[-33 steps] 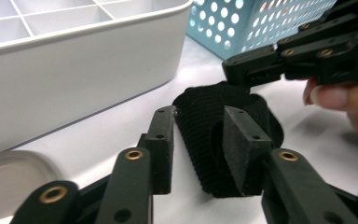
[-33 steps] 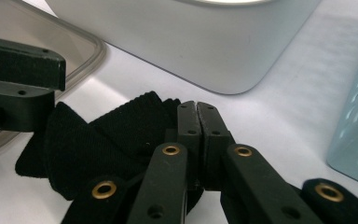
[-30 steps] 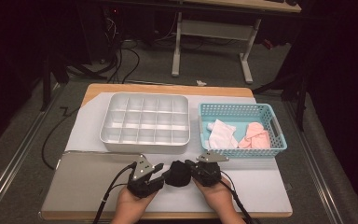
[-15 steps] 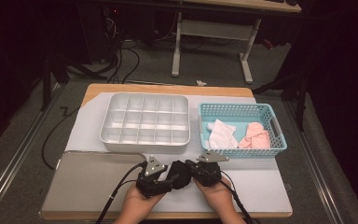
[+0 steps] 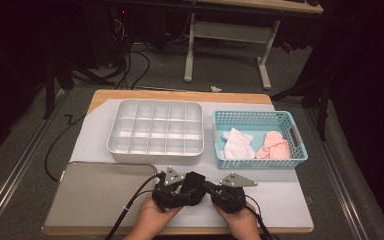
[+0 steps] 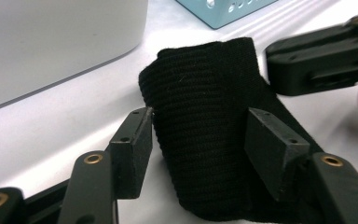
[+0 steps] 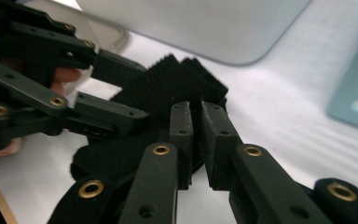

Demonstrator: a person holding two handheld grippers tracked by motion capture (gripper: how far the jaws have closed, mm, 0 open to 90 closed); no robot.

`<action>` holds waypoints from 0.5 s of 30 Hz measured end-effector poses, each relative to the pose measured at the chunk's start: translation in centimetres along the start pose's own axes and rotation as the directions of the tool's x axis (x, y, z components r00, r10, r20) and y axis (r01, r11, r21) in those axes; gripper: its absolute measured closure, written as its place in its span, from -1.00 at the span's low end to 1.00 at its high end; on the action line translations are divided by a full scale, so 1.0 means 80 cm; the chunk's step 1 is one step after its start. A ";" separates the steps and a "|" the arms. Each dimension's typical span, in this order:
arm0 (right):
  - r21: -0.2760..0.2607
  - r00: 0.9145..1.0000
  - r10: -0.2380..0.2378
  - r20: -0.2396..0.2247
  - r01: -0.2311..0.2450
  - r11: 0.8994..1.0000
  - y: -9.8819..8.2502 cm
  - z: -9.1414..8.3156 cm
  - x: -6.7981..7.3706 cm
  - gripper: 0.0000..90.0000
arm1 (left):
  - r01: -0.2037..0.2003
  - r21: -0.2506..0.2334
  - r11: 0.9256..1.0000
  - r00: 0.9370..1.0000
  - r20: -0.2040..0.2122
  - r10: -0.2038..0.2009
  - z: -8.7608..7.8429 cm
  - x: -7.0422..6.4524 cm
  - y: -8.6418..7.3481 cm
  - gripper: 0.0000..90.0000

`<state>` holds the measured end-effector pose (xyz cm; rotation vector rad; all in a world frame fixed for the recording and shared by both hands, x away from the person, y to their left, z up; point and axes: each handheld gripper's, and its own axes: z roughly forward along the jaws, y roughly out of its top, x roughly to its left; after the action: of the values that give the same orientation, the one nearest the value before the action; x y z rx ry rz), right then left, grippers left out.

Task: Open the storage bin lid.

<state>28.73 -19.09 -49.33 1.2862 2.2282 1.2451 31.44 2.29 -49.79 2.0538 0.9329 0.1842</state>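
Sock (image 6: 205, 130): a black knit sock, folded into a bundle, lying on the white mat (image 5: 280, 200) near the front edge of the table, between the two grippers
Left gripper (image 6: 198, 140): jaws have just been opening and now stand wide on either side of the sock; the left pad sits at the sock's edge, the right pad lies against its other side, with no squeeze to be seen
Right gripper (image 7: 196, 140): jaws have just been opening and are parted by a narrow slit; the slit looks bare, and the sock lies under and behind the tips
Divider box (image 5: 155, 132): a pale tray of small compartments, behind the hands
Basket (image 5: 300, 150): teal, right of the box, holding a white cloth (image 5: 239, 144) and a pink cloth (image 5: 275, 148)
Metal tray (image 5: 95, 195): flat, at front left, beside the left hand (image 5: 152, 220)
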 end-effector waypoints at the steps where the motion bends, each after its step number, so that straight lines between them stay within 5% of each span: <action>1: 0.014 1.000 0.003 0.001 -0.003 1.000 -0.001 0.004 0.000 0.85 | 0.001 0.000 1.000 1.000 -0.001 -0.001 0.001 0.000 0.000 -0.06; 10: 0.071 1.000 0.000 0.010 -0.001 0.997 -0.004 0.021 -0.008 0.88 | 0.044 0.012 0.999 0.998 0.038 -0.045 0.004 0.007 0.002 -0.09; 15: 0.082 1.000 -0.009 0.003 0.009 0.997 -0.002 0.023 -0.010 0.89 | 0.099 0.035 0.994 0.992 0.076 -0.101 0.005 0.016 0.002 -0.16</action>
<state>30.18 -18.77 -50.71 1.3052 2.3023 1.1583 32.63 2.89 -50.15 2.0219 0.9936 0.0361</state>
